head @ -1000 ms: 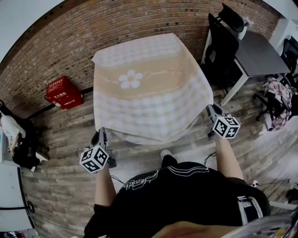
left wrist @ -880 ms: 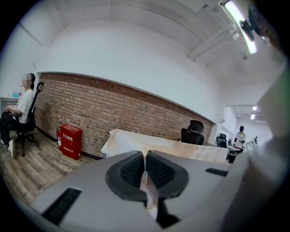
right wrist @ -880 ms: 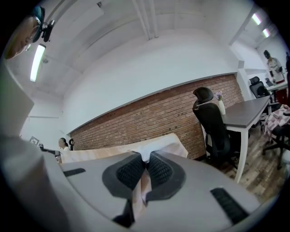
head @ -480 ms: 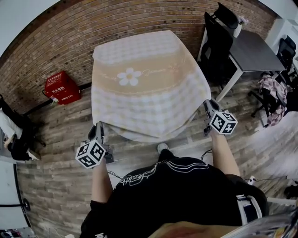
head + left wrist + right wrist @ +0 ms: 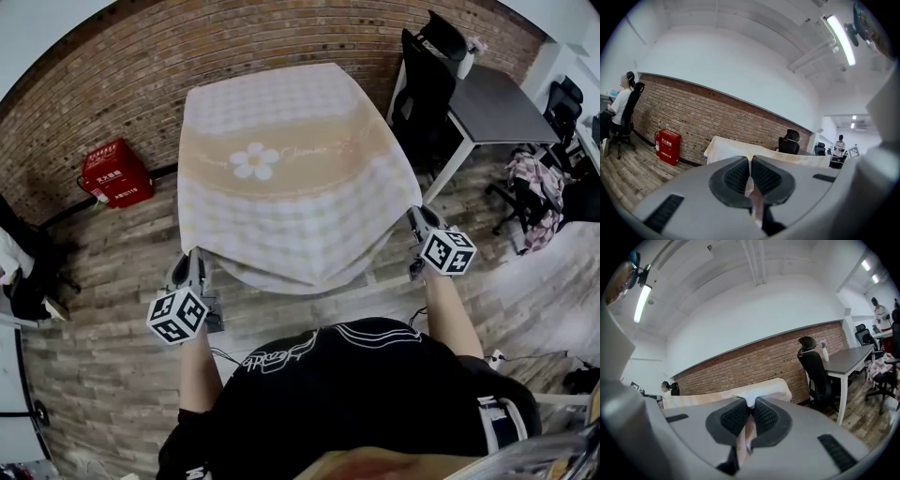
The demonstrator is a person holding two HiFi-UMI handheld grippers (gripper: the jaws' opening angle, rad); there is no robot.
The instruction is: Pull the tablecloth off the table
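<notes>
A beige and white checked tablecloth (image 5: 291, 178) with a daisy print covers the square table against the brick wall. Its near edge sags between my two grippers, hanging off the table's front. My left gripper (image 5: 194, 264) is shut on the cloth's near left corner, and a strip of cloth (image 5: 751, 187) shows pinched between its pads. My right gripper (image 5: 417, 221) is shut on the near right corner, with the cloth (image 5: 749, 427) squeezed between its pads. The table itself is hidden under the cloth.
A red box (image 5: 114, 174) stands on the wooden floor left of the table by the brick wall (image 5: 187, 47). A black office chair (image 5: 424, 80) and a grey desk (image 5: 495, 103) are at the right. A person sits at the far left (image 5: 619, 105).
Both grippers have drawn back towards me with the cloth corners, and the near edge of the cloth hangs further off the table's front.
</notes>
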